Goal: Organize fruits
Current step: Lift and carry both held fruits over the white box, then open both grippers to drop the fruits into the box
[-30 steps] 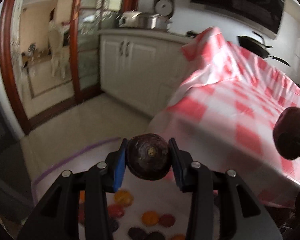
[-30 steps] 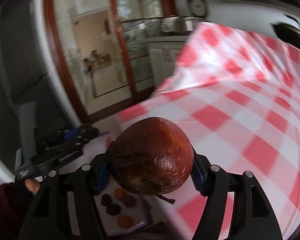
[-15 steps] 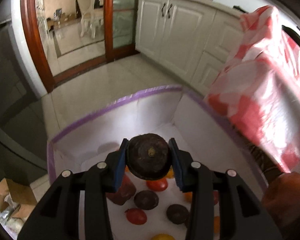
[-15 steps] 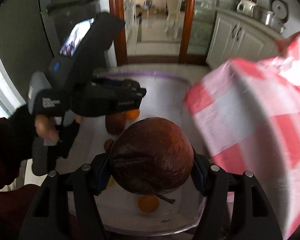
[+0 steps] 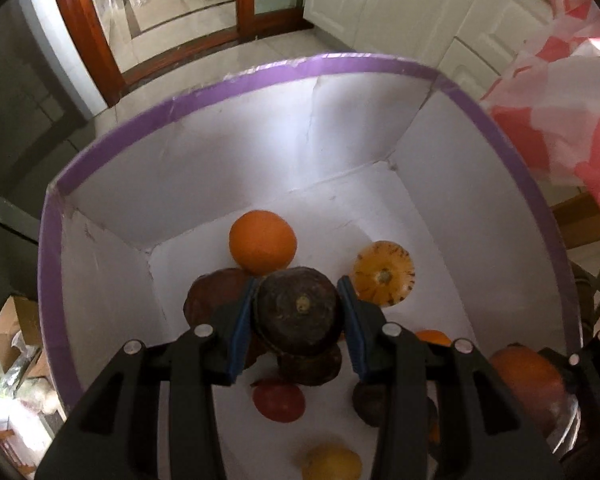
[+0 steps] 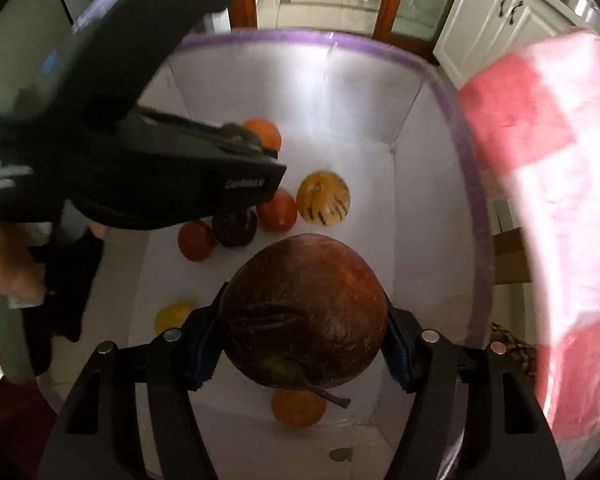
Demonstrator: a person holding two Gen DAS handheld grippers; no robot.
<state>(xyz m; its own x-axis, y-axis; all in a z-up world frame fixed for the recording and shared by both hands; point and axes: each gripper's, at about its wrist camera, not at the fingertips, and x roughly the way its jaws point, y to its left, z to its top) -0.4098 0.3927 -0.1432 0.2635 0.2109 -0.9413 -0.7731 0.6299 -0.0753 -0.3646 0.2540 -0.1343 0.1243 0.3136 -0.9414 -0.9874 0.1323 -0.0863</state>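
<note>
Presently, stock at hand, both tongs over the white box with purple-taped rim (image 5: 236, 76):

Left gripper (image 5: 298, 316): blue pads closed narrow on a small dark purple-brown round fruit (image 5: 298, 312), pale stem scar facing the camera, held above the fruit on the box floor.

Right gripper (image 6: 302, 344): pads spread fairly wide and clamped on a large reddish-brown wrinkled apple-like fruit (image 6: 304, 312), stalk pointing down toward the camera, carried over the near part of the box.

Box contents, loose on the white floor: smooth orange (image 5: 262, 242) toward the far corner; yellow-orange striped round fruit (image 5: 383, 279) to its right; red tomato-like fruit (image 5: 279, 398); yellow fruit (image 5: 332, 464) nearest; further dark fruit partly hidden behind the left gripper, count uncertain.

Surroundings: red-and-white checked cloth (image 6: 560, 184) draped beside the box on the right.

Handling notes (judged): the small dark fruit looks firm and light; a hold across its widest middle, as now, should suit it. The large fruit looks heavier, its skin shrivelled and probably soft beneath, so it may bruise under hard pressure; grip at the equator, clear of the stalk. Both are round and would roll on release, so low placement in a free patch of floor is advisable
</note>
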